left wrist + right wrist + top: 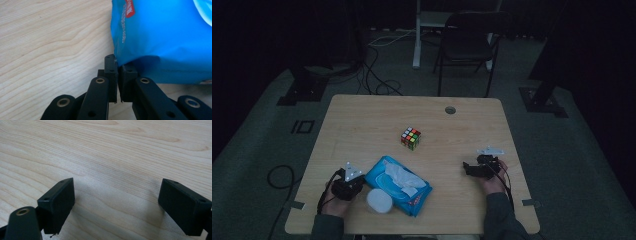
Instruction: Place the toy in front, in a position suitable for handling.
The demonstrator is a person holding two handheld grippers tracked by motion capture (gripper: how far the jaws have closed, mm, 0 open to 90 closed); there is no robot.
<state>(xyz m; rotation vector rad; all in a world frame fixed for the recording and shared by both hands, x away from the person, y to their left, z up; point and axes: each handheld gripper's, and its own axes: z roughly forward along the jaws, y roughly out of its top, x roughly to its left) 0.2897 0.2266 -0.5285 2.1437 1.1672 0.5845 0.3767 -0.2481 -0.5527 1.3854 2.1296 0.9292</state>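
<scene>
A blue wet-wipes pack (422,196) lies on the near part of the wooden table (362,120), with a white wipe (404,176) pulled up out of its top. My left gripper (360,182) is at the pack's left edge. In the left gripper view its jaws are shut (117,68) and pinch the edge of the blue pack (162,37). My right gripper (468,168) rests on the table at the near right, pointing left. Its jaws stand open (117,202) over bare wood, with nothing between them.
A colourful puzzle cube (410,138) sits near the table's middle. A white round lid-like object (379,201) lies just in front of the pack, beside my left hand. A cable hole (450,110) is at the far edge. A dark chair (469,40) stands beyond the table.
</scene>
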